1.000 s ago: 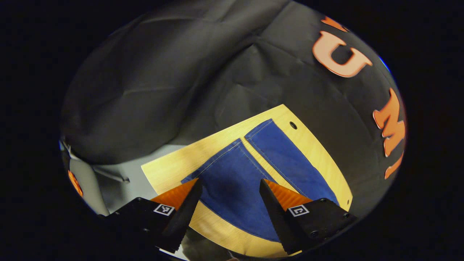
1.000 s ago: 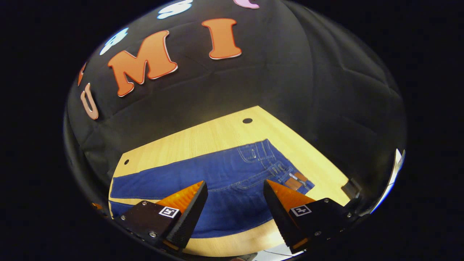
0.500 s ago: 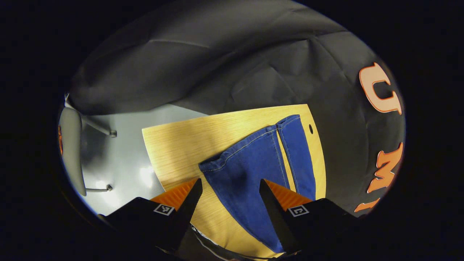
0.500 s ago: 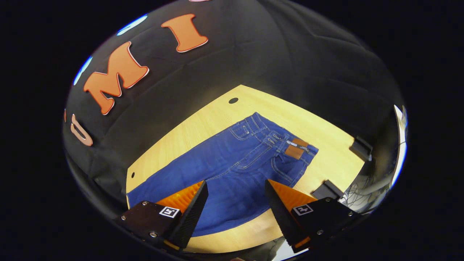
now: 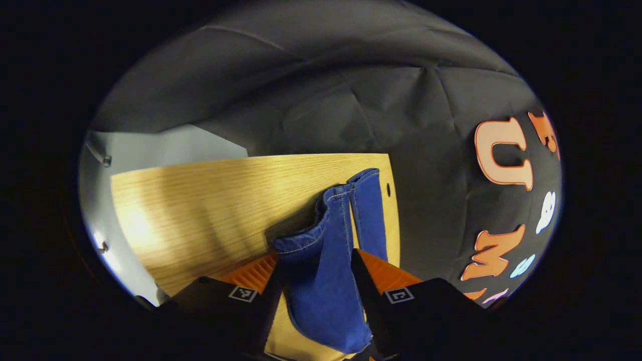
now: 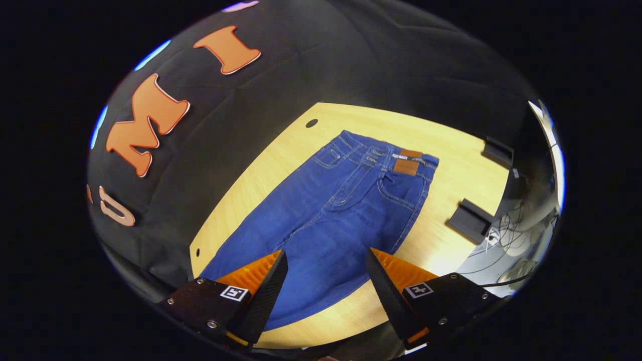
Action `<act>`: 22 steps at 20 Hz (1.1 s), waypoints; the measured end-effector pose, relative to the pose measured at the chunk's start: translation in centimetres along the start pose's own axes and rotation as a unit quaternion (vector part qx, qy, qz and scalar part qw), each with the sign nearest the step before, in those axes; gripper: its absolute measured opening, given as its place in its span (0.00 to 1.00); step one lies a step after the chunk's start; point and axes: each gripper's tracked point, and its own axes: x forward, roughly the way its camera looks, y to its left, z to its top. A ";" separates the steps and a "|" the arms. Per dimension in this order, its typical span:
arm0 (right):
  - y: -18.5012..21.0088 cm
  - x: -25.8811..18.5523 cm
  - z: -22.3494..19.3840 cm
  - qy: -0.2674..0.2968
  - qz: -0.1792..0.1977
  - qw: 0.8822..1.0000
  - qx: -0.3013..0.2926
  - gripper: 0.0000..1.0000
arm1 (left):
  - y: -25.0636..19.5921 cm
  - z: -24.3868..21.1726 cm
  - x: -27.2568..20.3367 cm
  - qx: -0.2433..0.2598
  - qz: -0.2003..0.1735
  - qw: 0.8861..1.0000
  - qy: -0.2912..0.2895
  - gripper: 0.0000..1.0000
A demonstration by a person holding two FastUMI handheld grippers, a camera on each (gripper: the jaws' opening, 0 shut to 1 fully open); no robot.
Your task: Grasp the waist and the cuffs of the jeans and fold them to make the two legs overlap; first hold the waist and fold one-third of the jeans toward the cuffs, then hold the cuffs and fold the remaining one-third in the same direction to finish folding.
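Blue jeans [image 6: 346, 200] lie flat on the wooden table [image 6: 451, 185], their waist [image 6: 381, 153] with a brown patch at the far end in the right gripper view. My right gripper [image 6: 326, 260] hovers open above the thigh part, nothing between its fingers. In the left gripper view the near leg [image 5: 321, 281] runs between the fingers of my left gripper [image 5: 315, 265], which stand wide apart at either side of the cloth. That leg's cuff [image 5: 301, 243] is rumpled and curls up off the table [image 5: 200, 200]. The other leg's cuff [image 5: 368, 200] lies flat beside it.
Two black blocks [image 6: 471, 220] [image 6: 496, 150] sit on the table's right side near the waist, with cables [image 6: 511, 240] beyond the edge. Small holes [image 6: 311, 123] [image 5: 388, 190] mark the table's corners. Grey floor [image 5: 150, 145] lies past the far left edge.
My left gripper has come down and forward around the near leg, whose cuff has rumpled and lifted. My right gripper has swung and risen, bringing the waist into fuller view.
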 end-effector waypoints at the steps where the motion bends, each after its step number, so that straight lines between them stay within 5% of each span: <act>1: -0.4 0.3 0.2 0.002 0.003 1.000 0.007 0.98 | 0.2 0.0 0.0 -0.002 -0.004 1.000 0.002 0.66; 4: -2.6 0.8 1.5 0.005 0.007 0.999 0.035 0.98 | 0.5 -0.2 0.2 0.008 0.003 1.000 0.000 0.41; 5: -3.5 1.2 2.1 0.005 0.006 0.999 0.048 0.98 | 0.3 -0.5 0.1 0.015 0.003 1.000 -0.002 0.42; 6: -4.7 1.4 2.6 0.004 0.000 0.998 0.062 0.98 | 2.0 0.0 -1.3 0.031 0.055 0.998 -0.023 0.42; 8: -6.3 2.1 3.8 0.005 0.000 0.996 0.092 0.97 | 1.8 -0.2 0.6 0.042 0.066 0.997 -0.027 0.04; 15: -11.9 6.9 6.4 0.015 -0.019 0.988 0.151 0.97 | -0.4 -0.2 -1.0 0.060 0.070 0.994 -0.051 0.04; 21: -13.7 10.5 6.2 0.041 -0.001 0.979 0.200 0.96 | -2.3 -0.3 -2.1 0.068 0.065 0.993 -0.066 0.04; 22: -14.0 10.3 6.0 0.049 0.009 0.977 0.209 0.89 | -2.4 -0.3 -2.4 0.068 0.066 0.993 -0.068 0.04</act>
